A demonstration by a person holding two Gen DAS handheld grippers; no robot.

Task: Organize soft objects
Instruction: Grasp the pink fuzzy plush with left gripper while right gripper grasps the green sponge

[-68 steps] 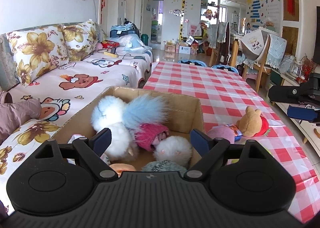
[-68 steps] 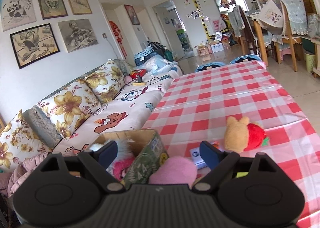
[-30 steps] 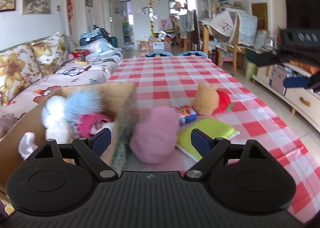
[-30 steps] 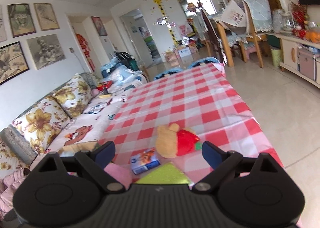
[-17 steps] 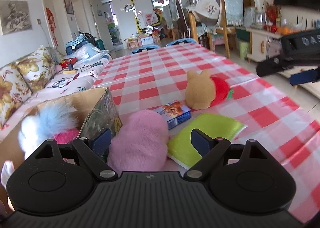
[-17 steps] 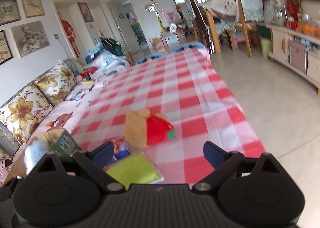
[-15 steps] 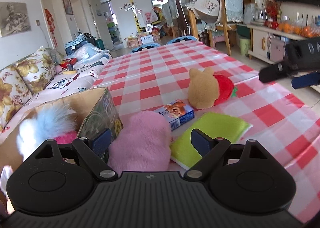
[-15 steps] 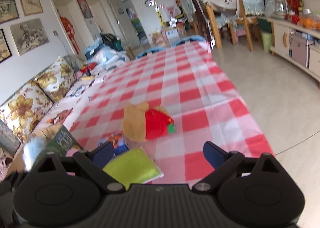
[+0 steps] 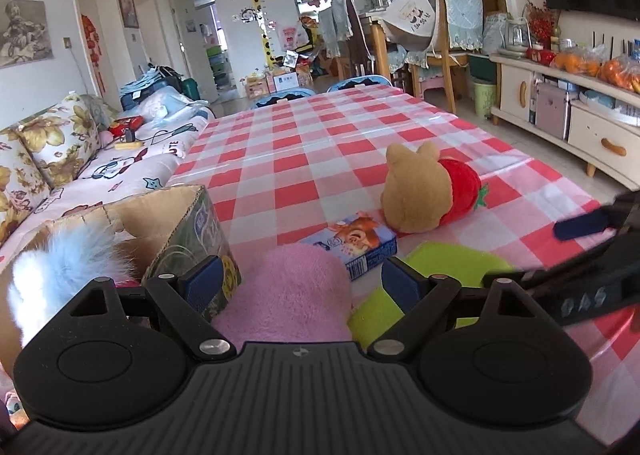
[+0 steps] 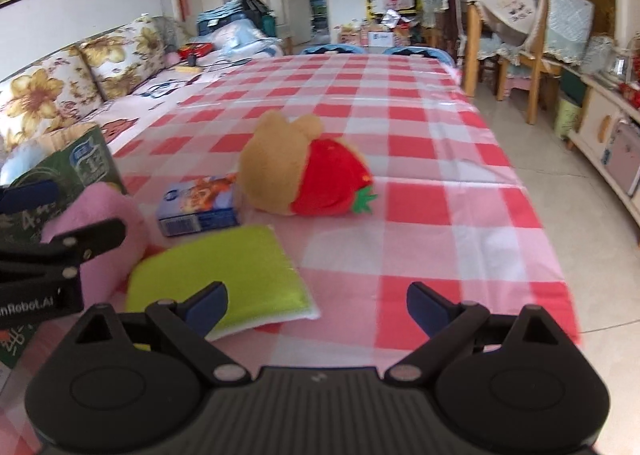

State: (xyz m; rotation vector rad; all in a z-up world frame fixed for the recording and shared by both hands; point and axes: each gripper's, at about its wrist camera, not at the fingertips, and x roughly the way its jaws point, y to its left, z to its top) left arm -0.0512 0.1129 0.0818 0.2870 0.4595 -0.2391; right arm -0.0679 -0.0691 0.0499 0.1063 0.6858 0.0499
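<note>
Between your left gripper (image 9: 299, 279)'s spread, empty fingers sits the pink plush (image 9: 288, 295): light, squashy; pinch its middle deep. Right gripper (image 10: 316, 305) gapes empty too.

Home liv. rm: sofa (image 9: 80, 175), dining chairs (image 9: 444, 35)

Printed in white on the left gripper (image 10: 60, 251), partly cut off: "nRobot.AI". On the green side of the cardboard box (image 10: 76, 167): "4", other print unreadable.
</note>
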